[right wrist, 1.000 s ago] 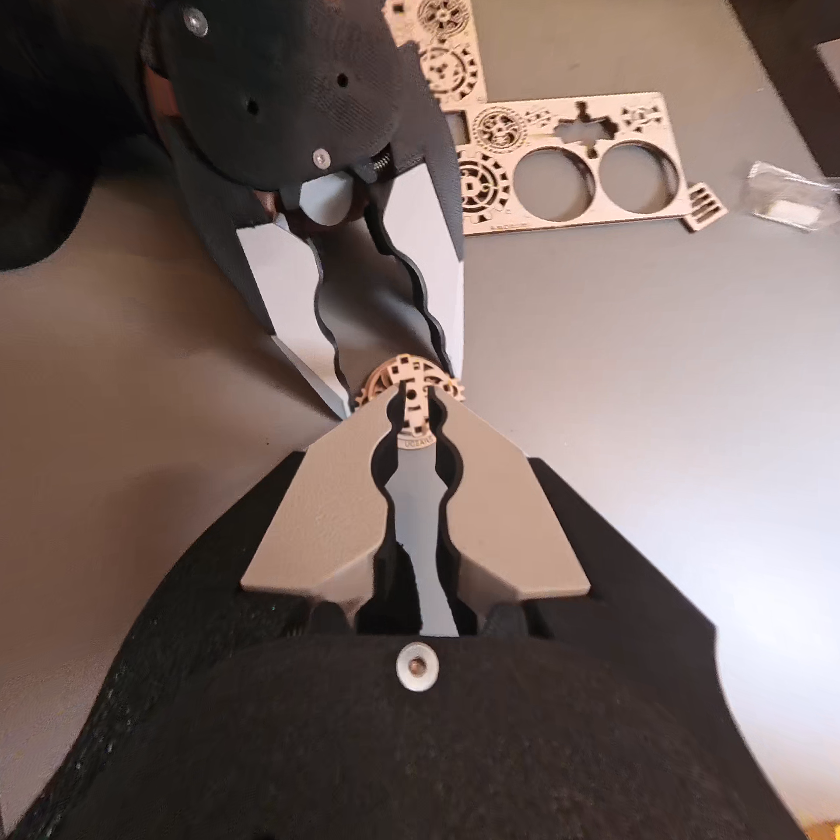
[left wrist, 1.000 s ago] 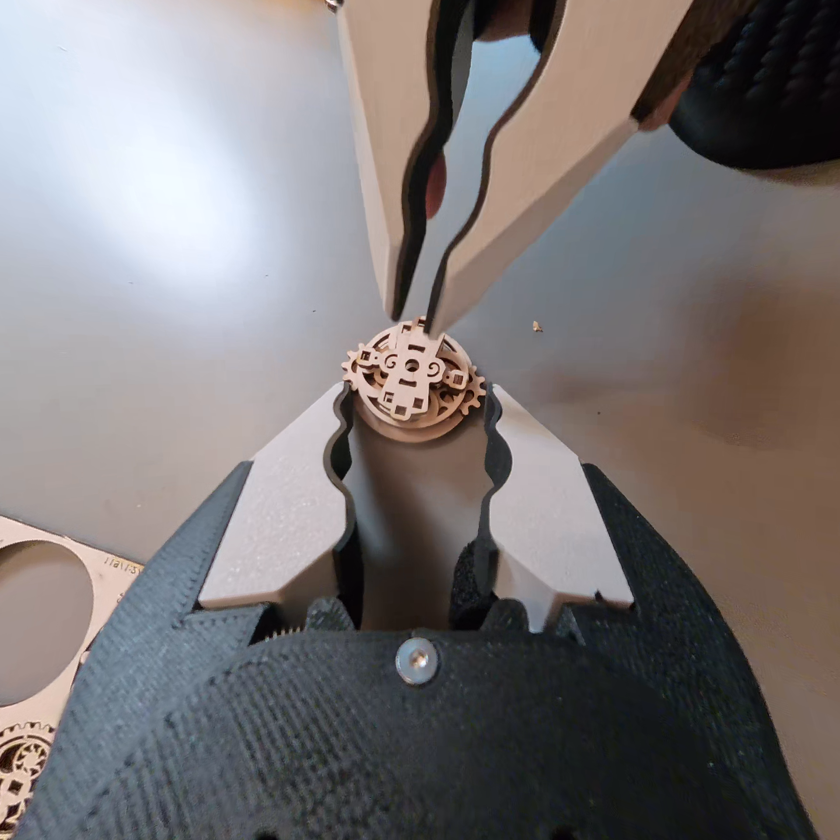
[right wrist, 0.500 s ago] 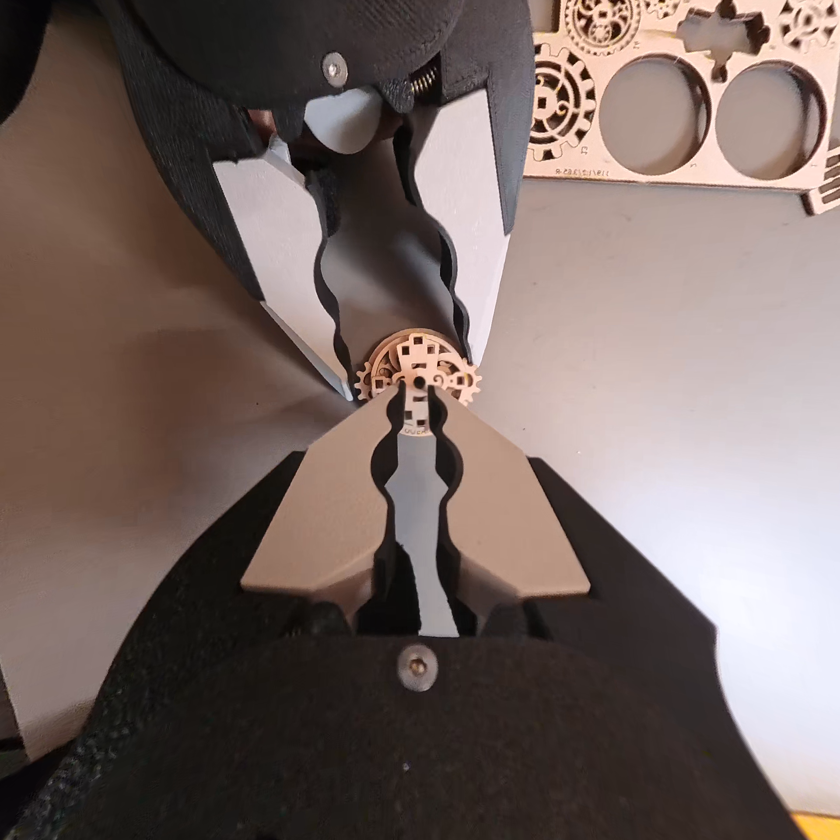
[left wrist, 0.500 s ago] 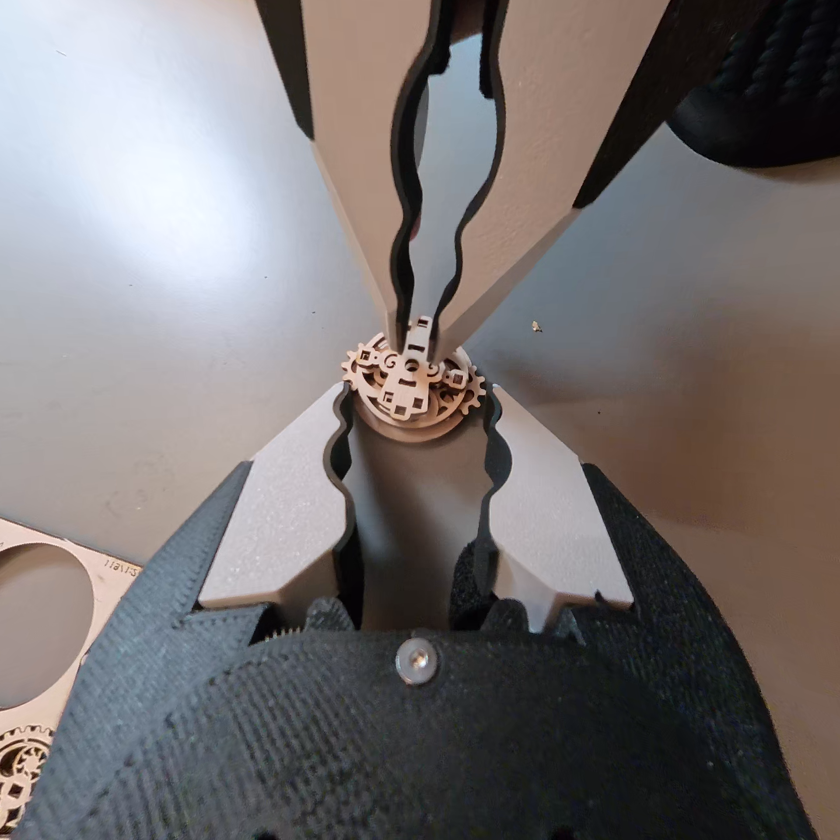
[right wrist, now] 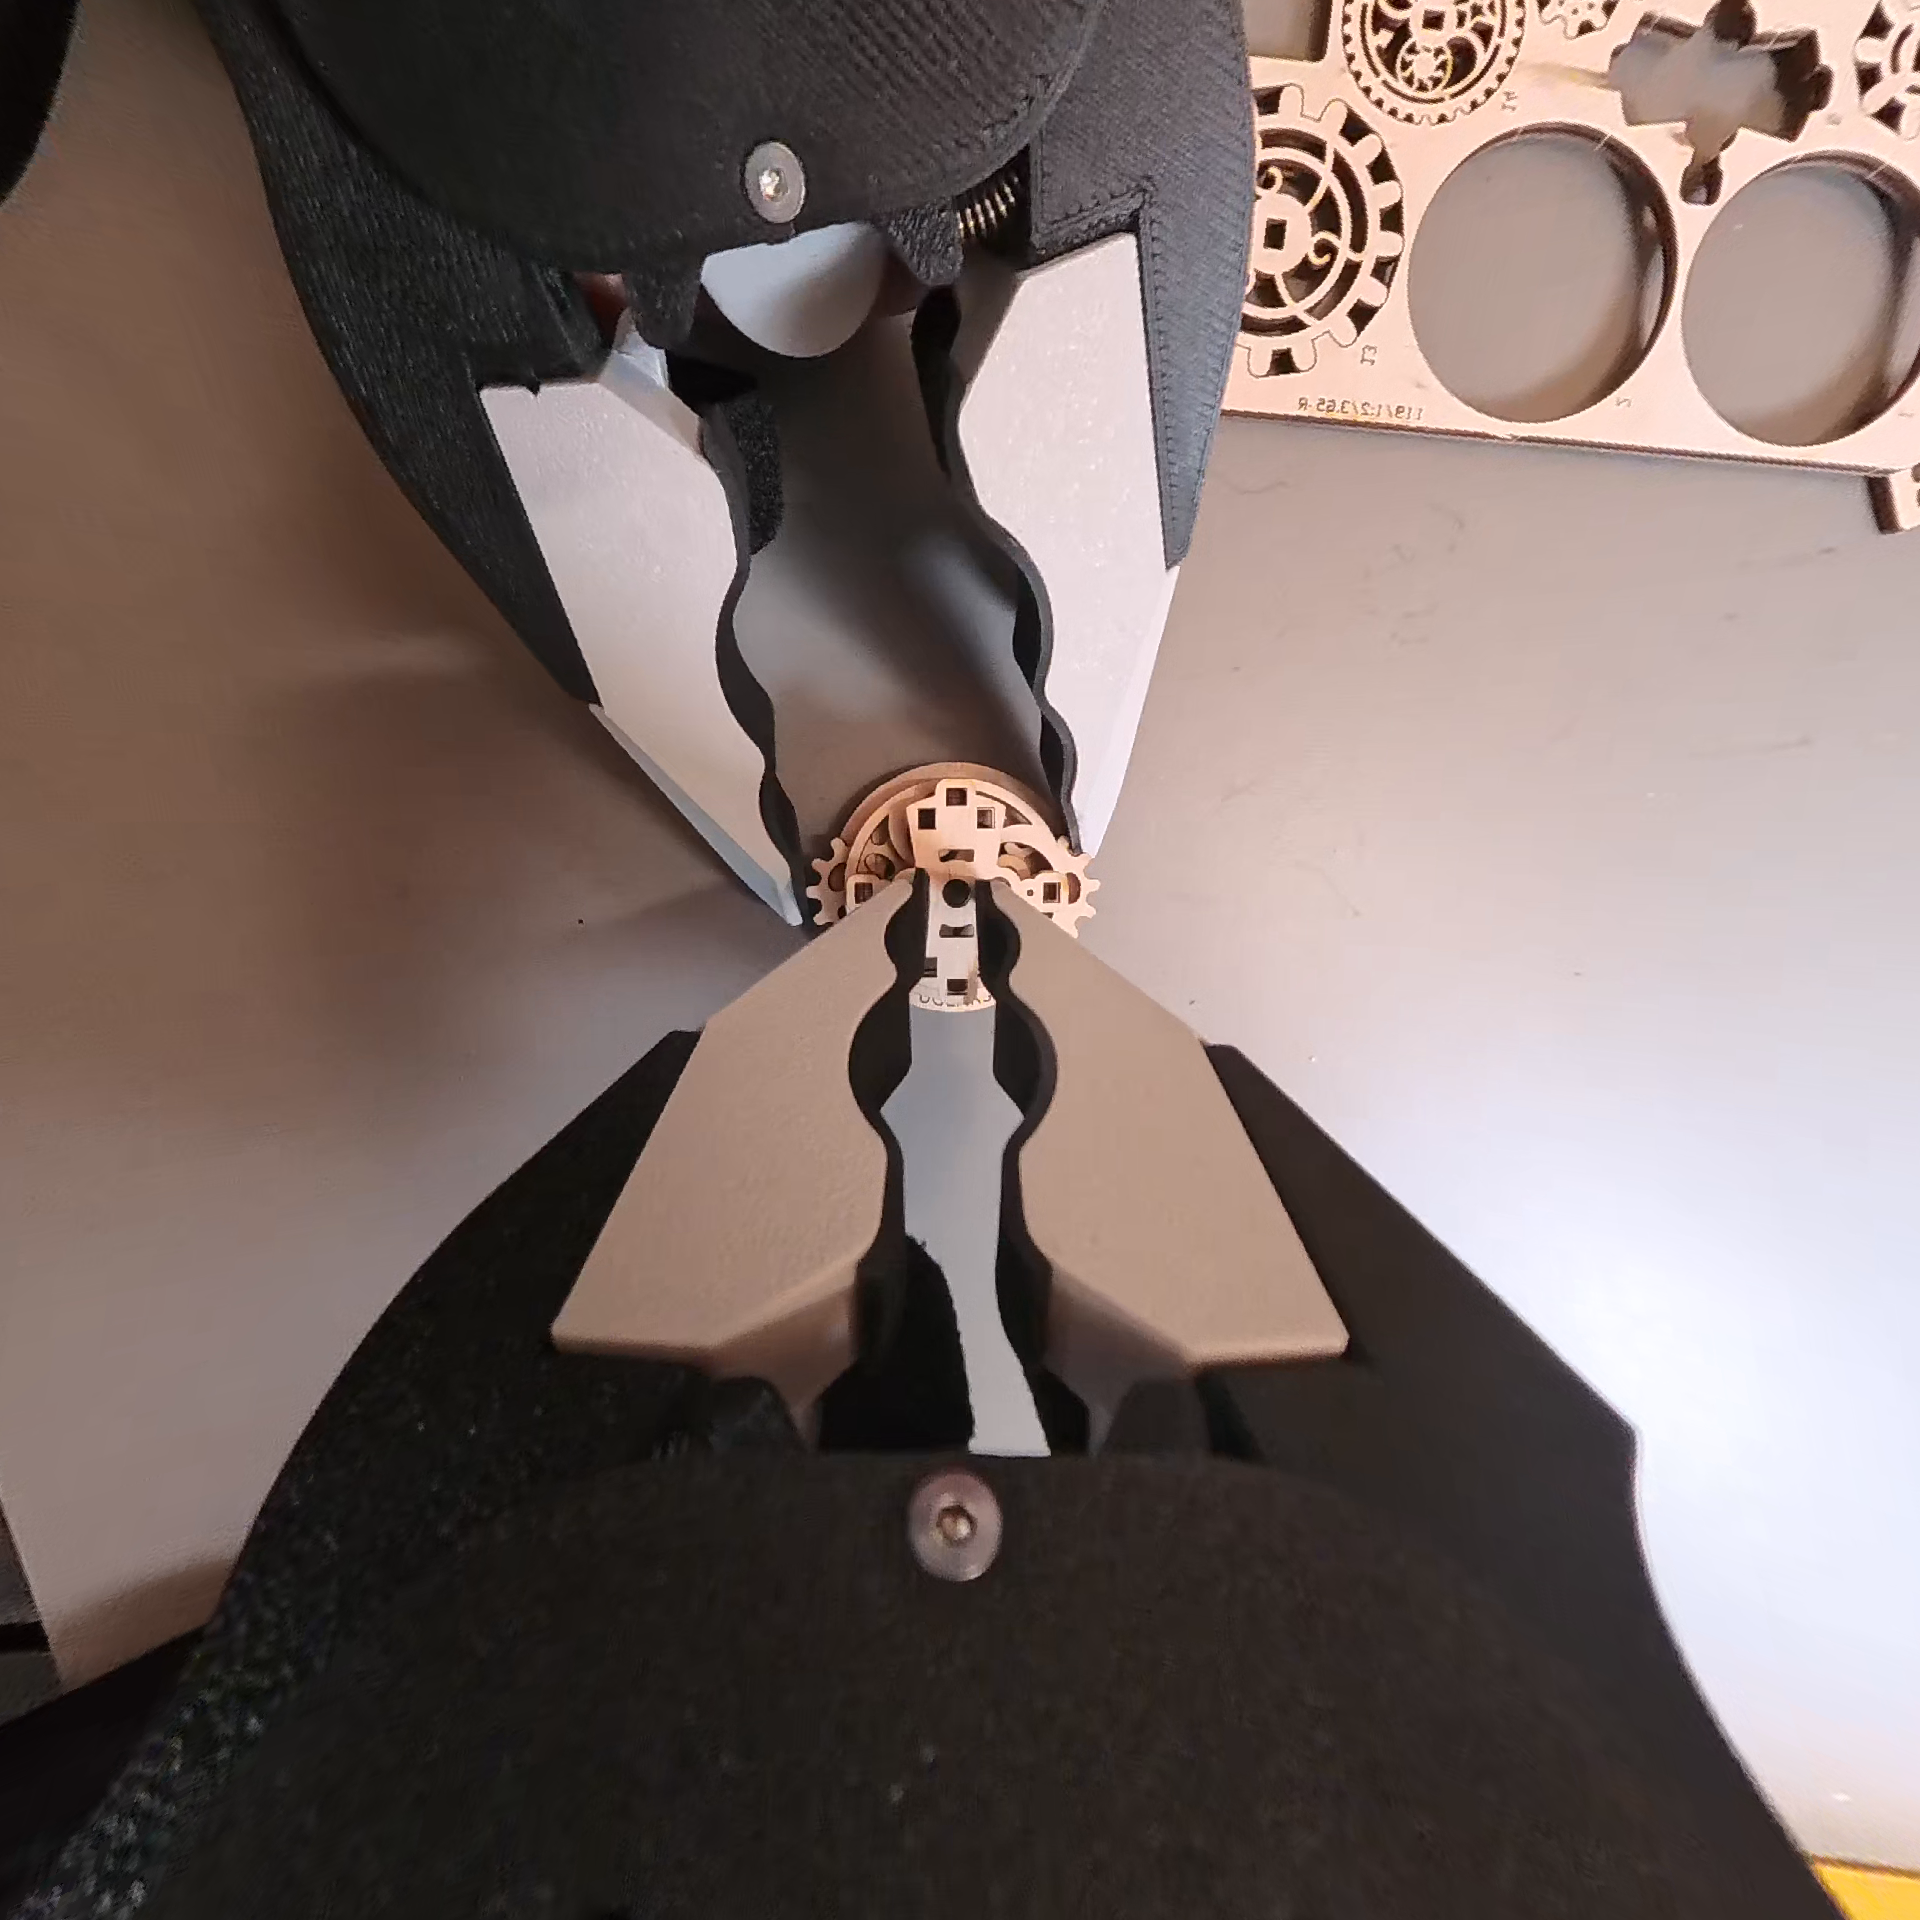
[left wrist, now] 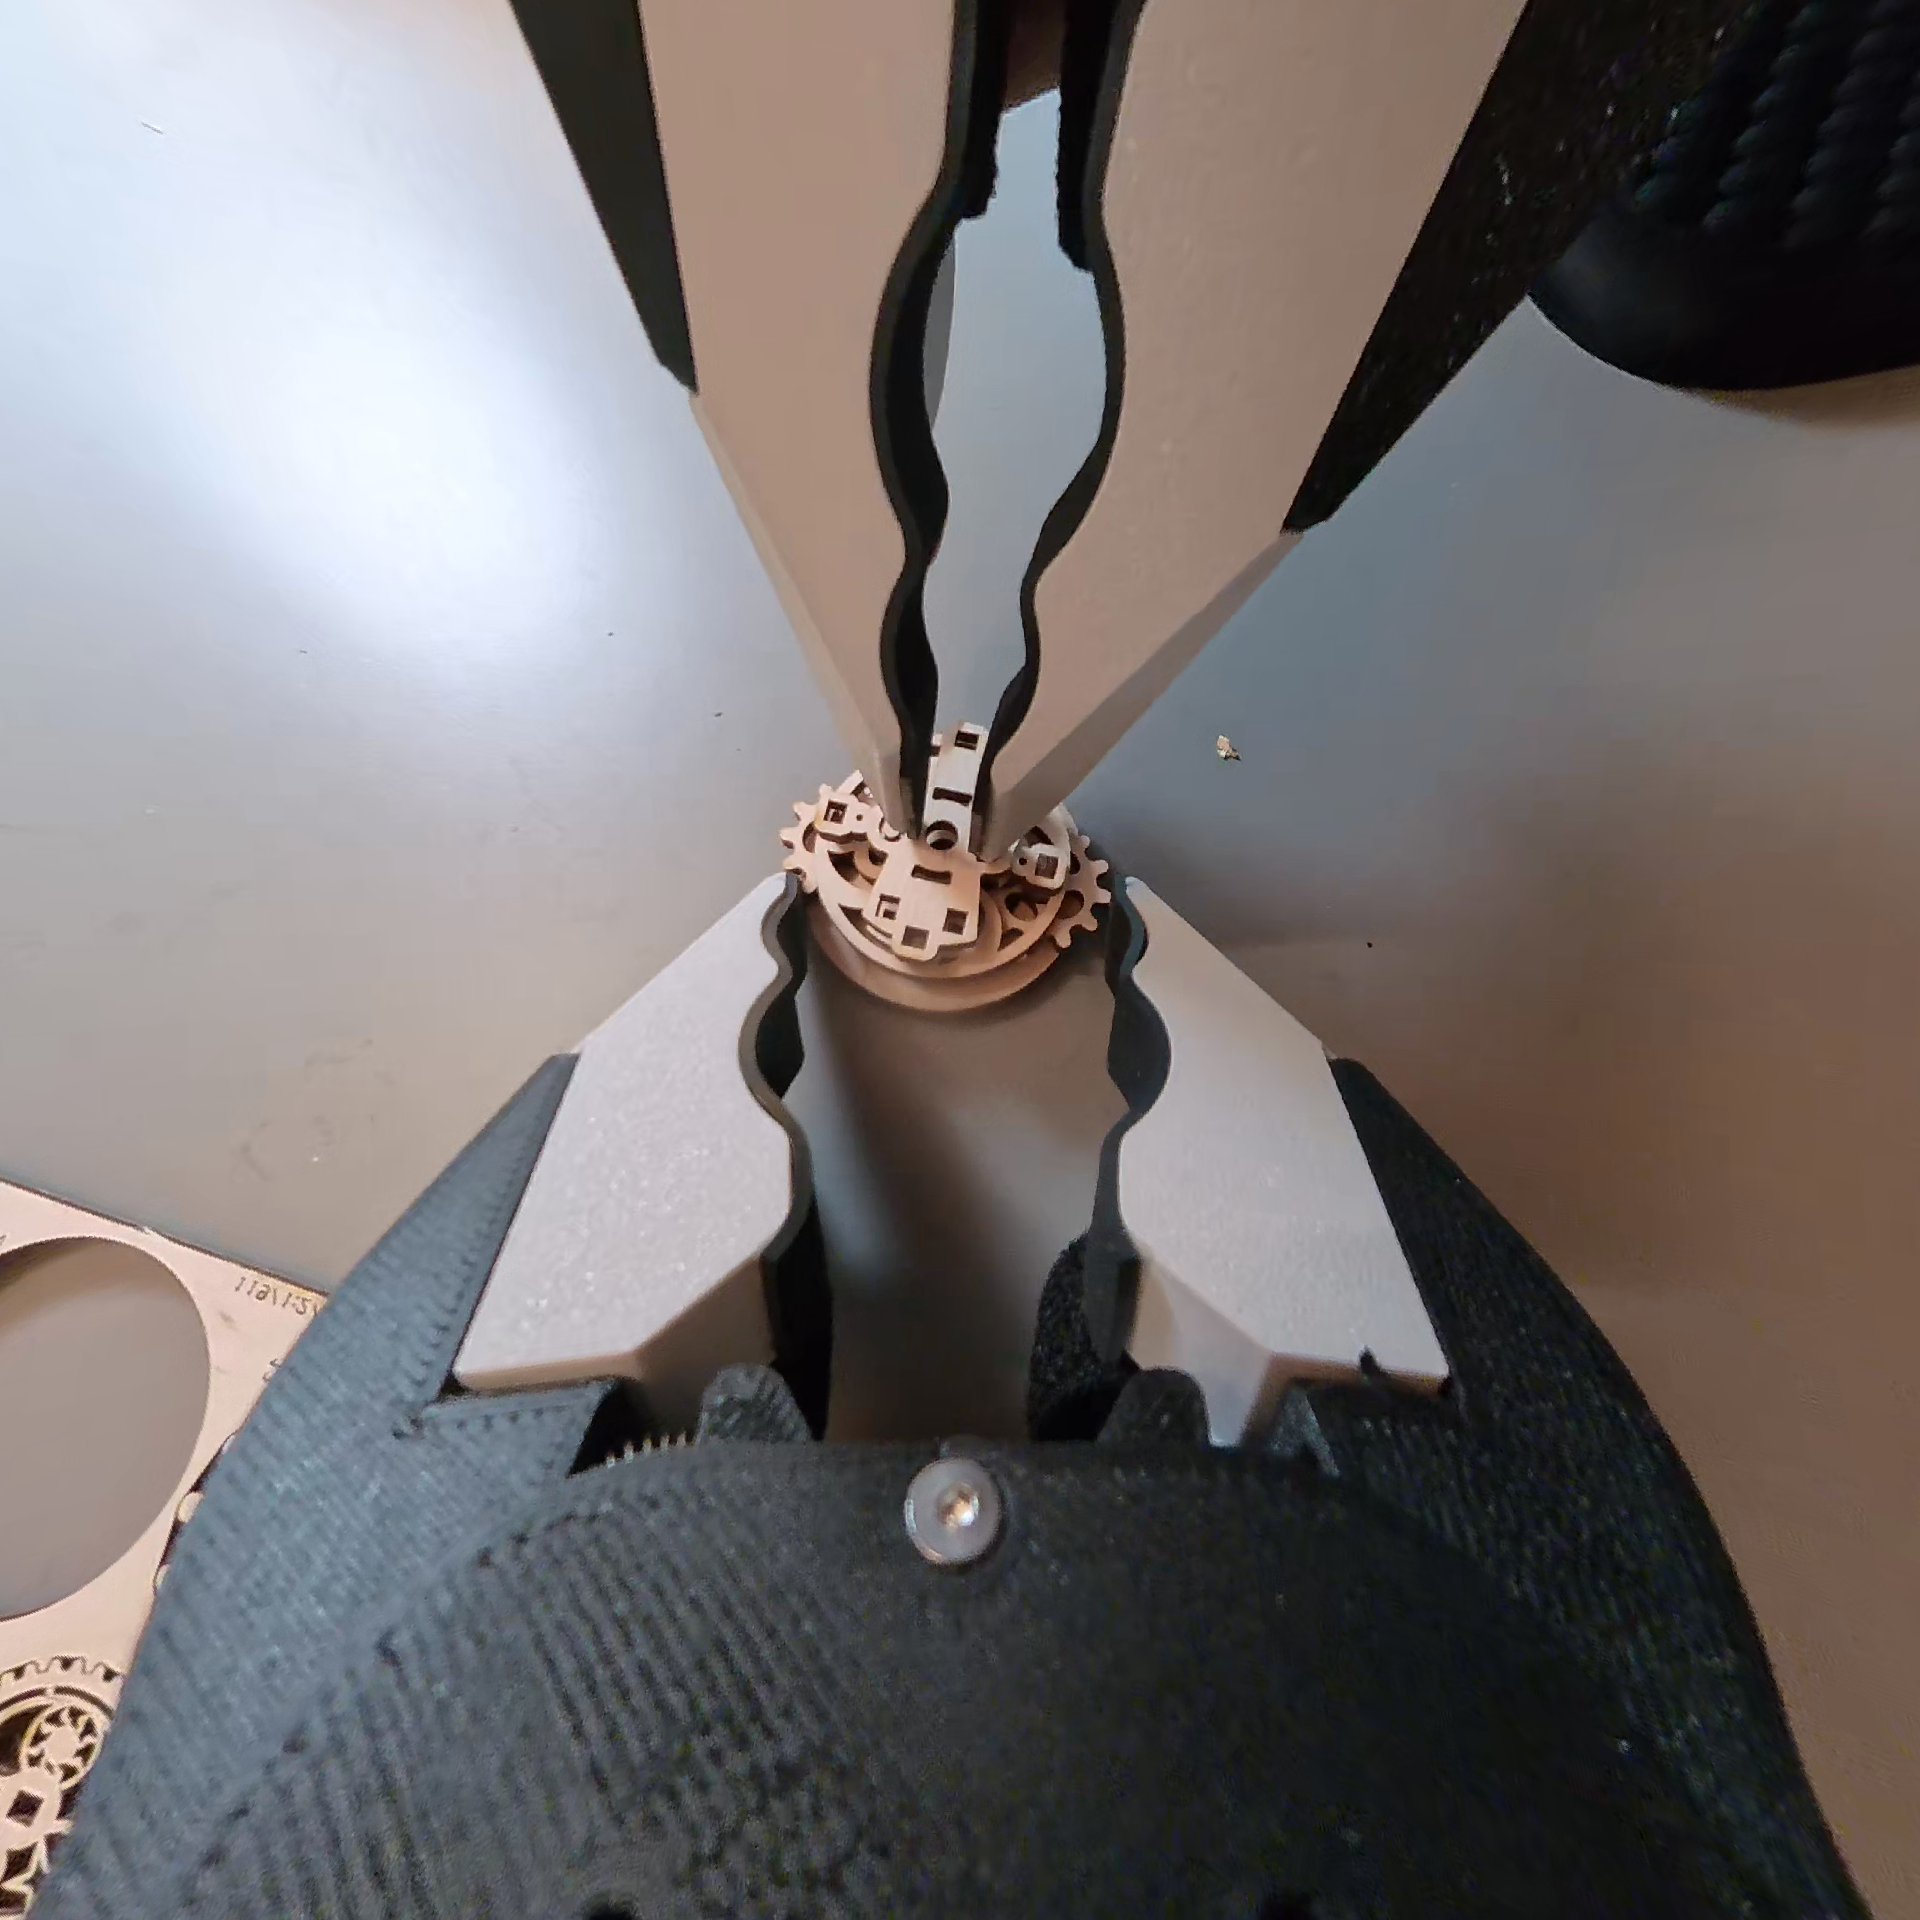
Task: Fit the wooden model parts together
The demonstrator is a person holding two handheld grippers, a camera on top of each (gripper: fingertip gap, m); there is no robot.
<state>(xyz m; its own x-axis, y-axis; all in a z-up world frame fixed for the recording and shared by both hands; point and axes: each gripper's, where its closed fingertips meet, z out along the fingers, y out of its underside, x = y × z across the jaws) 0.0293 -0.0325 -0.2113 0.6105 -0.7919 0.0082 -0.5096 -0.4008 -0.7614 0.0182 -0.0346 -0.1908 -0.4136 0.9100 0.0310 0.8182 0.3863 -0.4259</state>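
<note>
A round wooden gear assembly (left wrist: 925, 925) with small cogs at its rim rests on the grey table. My left gripper (left wrist: 956, 883) is shut on it, one fingertip at each side of the disc. My right gripper (right wrist: 956, 899) is shut on a small slotted wooden strip (right wrist: 951, 935) and holds its far end on the centre of the assembly (right wrist: 961, 821). In the left wrist view the right gripper (left wrist: 951, 821) comes in from the top with the strip (left wrist: 958, 774) standing between its tips. The left gripper (right wrist: 940, 862) faces me in the right wrist view.
A laser-cut wooden parts sheet (right wrist: 1558, 405) with round holes and uncut gears lies at the top right of the right wrist view; it also shows in the left wrist view (left wrist: 260, 1320) at the lower left. A tiny wood crumb (left wrist: 1229, 746) lies right of the assembly. My left and right fingertips are right by each other.
My right gripper has moved in toward the left gripper with the strip and brought it over the centre of the assembly. The left gripper and the assembly have stayed put.
</note>
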